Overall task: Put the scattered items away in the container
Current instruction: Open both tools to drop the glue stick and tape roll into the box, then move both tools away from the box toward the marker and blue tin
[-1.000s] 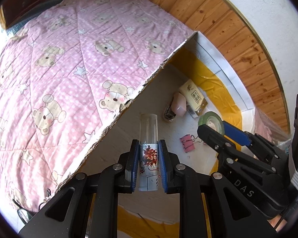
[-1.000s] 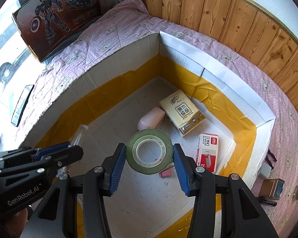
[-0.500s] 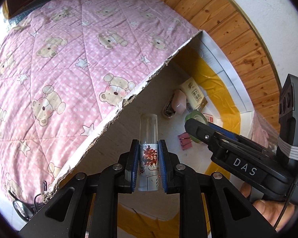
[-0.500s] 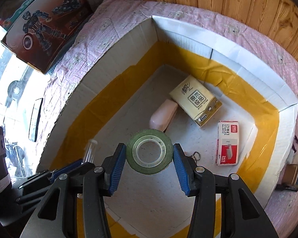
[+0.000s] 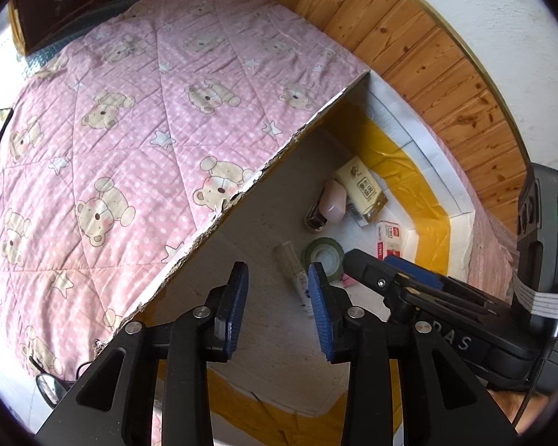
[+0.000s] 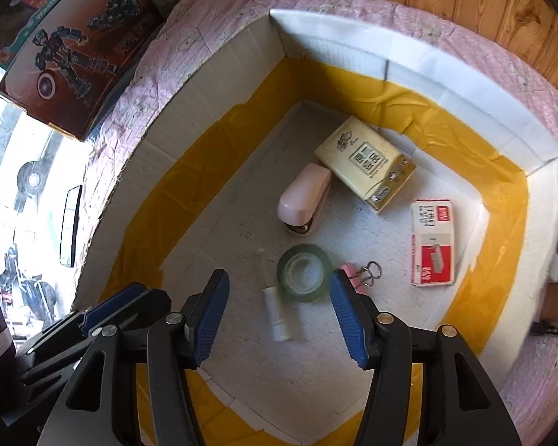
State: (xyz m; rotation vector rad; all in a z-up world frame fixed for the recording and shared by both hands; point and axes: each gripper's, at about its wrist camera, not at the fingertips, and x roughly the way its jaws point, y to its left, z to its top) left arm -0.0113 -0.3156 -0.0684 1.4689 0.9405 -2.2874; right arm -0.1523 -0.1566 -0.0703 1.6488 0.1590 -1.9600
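We find both grippers above the cardboard box [image 6: 212, 85]. The left gripper [image 5: 279, 308] and right gripper [image 6: 279, 312] are each opening, nothing between their pads. The green tape roll [image 6: 304, 273] and small bottle [image 6: 277, 310] lie blurred on the box floor, tape at the bottle's one o'clock, the pink stapler [image 6: 305, 199] at twelve.

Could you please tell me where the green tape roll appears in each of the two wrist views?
Left wrist: green tape roll on the box floor, just right of centre, beyond the right pad.
Right wrist: lower centre, lying flat ahead of the pads.
Shared landmark: pink stapler, just beyond the roll.
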